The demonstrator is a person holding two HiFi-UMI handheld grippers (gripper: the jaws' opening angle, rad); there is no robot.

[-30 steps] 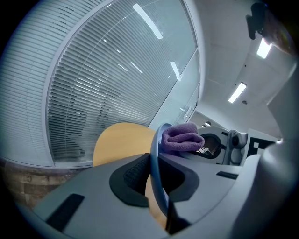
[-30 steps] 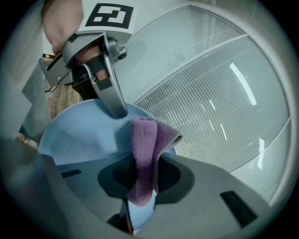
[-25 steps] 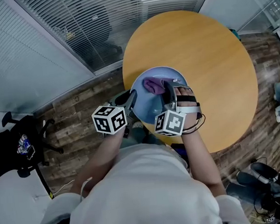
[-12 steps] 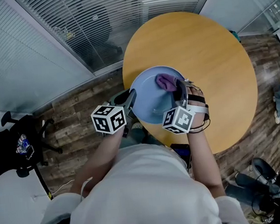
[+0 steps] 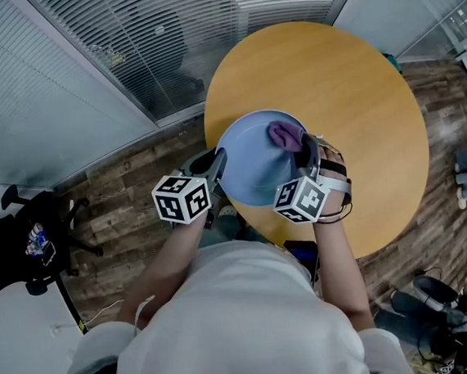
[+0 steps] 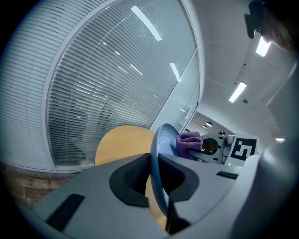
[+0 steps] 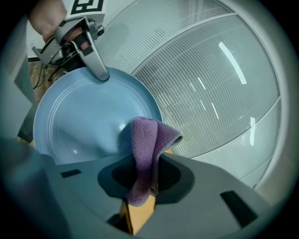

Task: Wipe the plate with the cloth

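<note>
Head view: the blue plate (image 5: 252, 164) hung over the near edge of the round wooden table (image 5: 355, 88), with blinds (image 5: 161, 33) beyond it and a black chair (image 5: 25, 243) to its left on the plank floor (image 5: 126, 180). Left gripper view: my left gripper (image 6: 156, 173) clamped the plate's rim. Right gripper view: my right gripper (image 7: 142, 182) pinched the purple cloth (image 7: 147, 140) against the plate.
</note>
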